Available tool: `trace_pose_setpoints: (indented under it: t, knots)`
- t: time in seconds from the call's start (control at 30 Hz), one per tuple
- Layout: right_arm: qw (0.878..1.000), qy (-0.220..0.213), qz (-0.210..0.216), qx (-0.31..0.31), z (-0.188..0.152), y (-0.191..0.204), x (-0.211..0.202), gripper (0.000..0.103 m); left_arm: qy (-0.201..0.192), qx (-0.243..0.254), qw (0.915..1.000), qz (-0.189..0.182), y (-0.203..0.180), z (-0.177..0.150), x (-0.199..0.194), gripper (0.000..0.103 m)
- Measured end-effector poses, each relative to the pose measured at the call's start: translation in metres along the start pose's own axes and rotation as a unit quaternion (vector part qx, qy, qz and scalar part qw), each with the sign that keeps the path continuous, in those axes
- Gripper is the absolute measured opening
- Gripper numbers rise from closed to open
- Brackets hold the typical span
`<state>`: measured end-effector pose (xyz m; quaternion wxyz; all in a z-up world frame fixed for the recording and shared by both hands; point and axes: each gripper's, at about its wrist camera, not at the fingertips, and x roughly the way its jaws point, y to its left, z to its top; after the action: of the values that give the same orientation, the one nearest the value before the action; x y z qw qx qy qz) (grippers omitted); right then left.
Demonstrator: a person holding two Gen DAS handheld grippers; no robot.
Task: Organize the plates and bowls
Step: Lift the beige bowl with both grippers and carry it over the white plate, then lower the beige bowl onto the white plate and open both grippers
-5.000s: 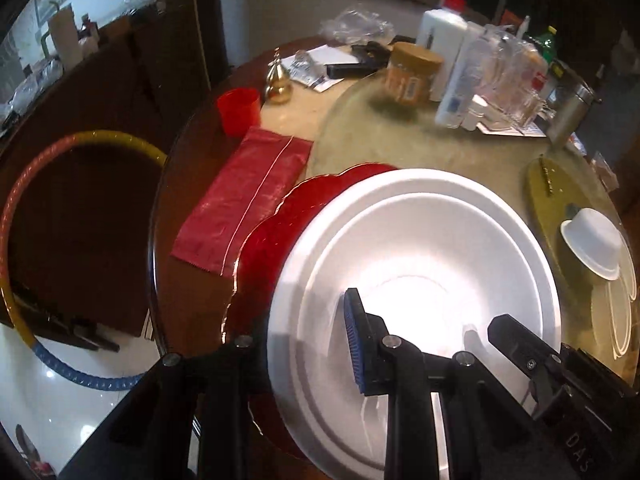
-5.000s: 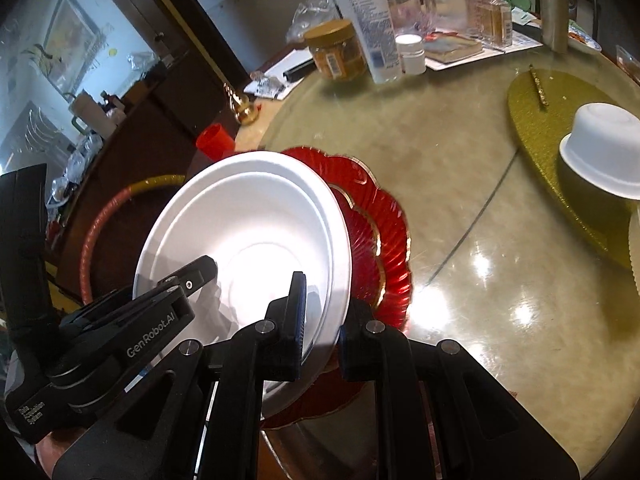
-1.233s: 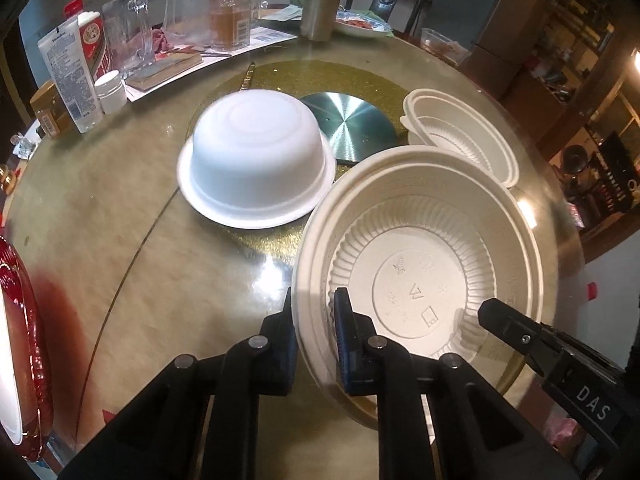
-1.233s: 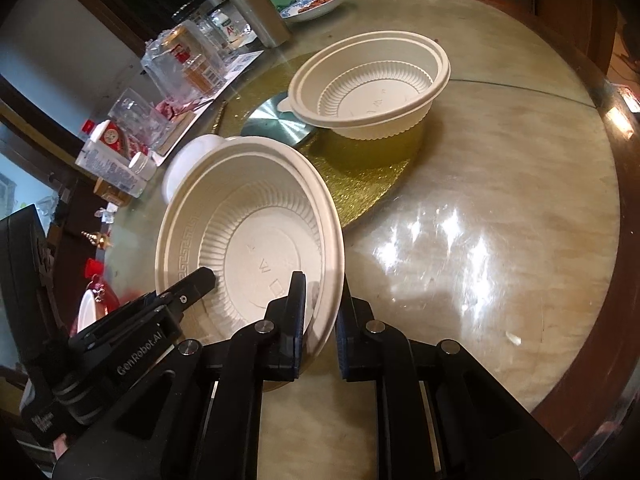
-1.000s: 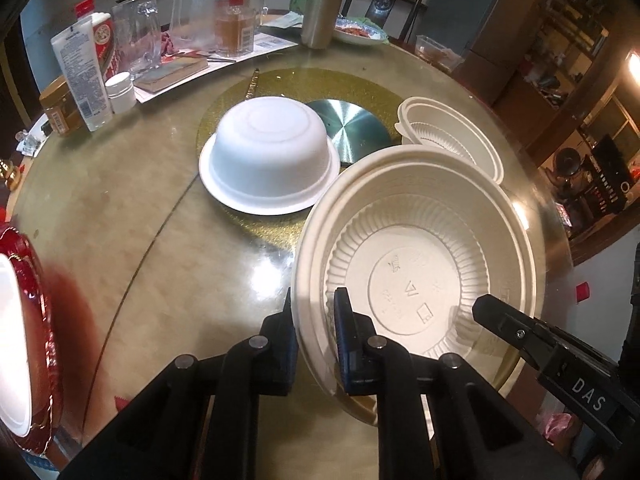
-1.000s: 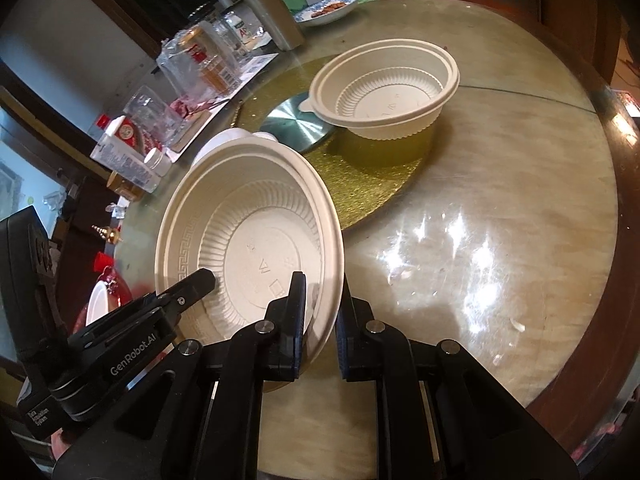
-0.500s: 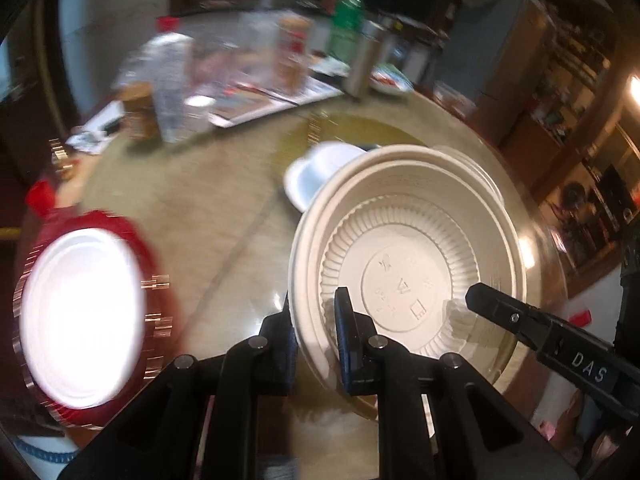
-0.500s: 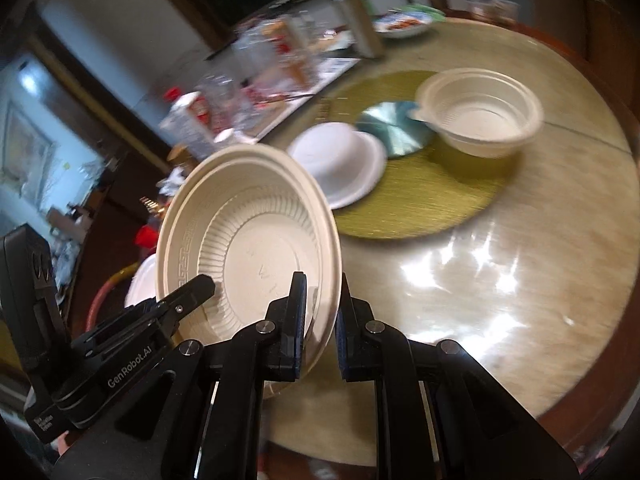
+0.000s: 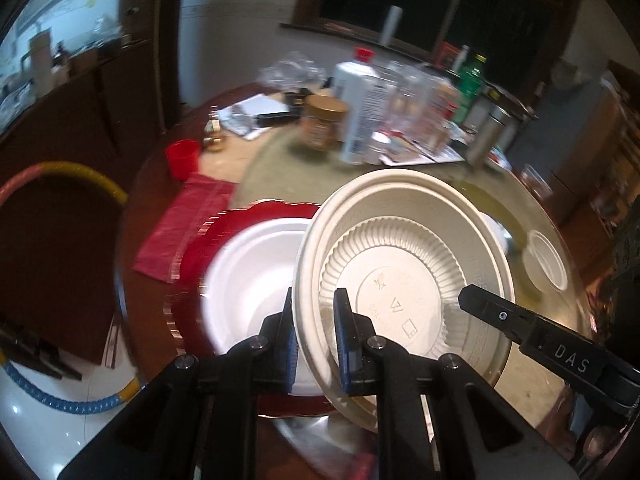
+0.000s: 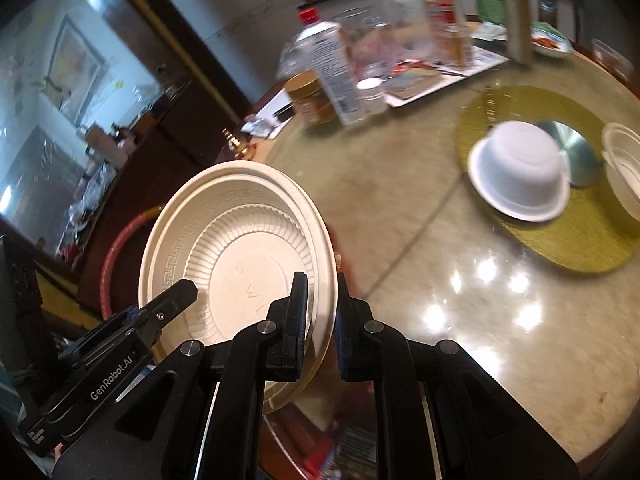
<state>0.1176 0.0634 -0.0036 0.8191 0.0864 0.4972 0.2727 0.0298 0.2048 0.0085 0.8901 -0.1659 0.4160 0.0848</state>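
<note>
Fingers of left gripper (image 9: 314, 338) and right gripper (image 10: 322, 322) clamp opposite rims of the tilted beige bowl (image 9: 404, 264), hollow facing the cameras

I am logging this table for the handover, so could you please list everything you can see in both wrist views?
Beige ribbed plastic bowl: one, beige, held at two rim points above the near table.
White foam plate: one, white, on the red scalloped charger.
Red scalloped charger: one, red, near table edge.
White foam bowl: one, white, upside down on the gold round mat.
Gold round mat: one, gold, far side of table.
Second beige bowl: one, beige, upright on the mat.
Red plastic cup: one, red, beyond the red cloth.
Bottles and jars: several, blurred, far edge.
Left gripper: black, shut on the bowl rim.
Right gripper: black, shut on the opposite rim.
</note>
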Motion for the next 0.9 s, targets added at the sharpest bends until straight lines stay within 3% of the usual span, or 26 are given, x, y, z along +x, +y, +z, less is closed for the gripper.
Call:
trace_pose_setpoints:
  t: [0.3,0.67,0.9]
  knots:
    - [0.999,0.034,-0.009,-0.028,0.005,0.032,0.043,0.012,0.009,-0.031,0.9991,0.027,0.040,0.000,0.011,0.014]
    - [0.997,0.047,-0.034,-0.044,0.007,0.039,0.063,0.012,0.033,-0.035,0.9980,0.040,0.051,-0.002,0.033,0.015]
    - [0.996,0.057,-0.050,-0.051,0.007,0.039,0.070,0.012,0.028,-0.035,0.9977,0.052,0.053,-0.002,0.034,0.015]
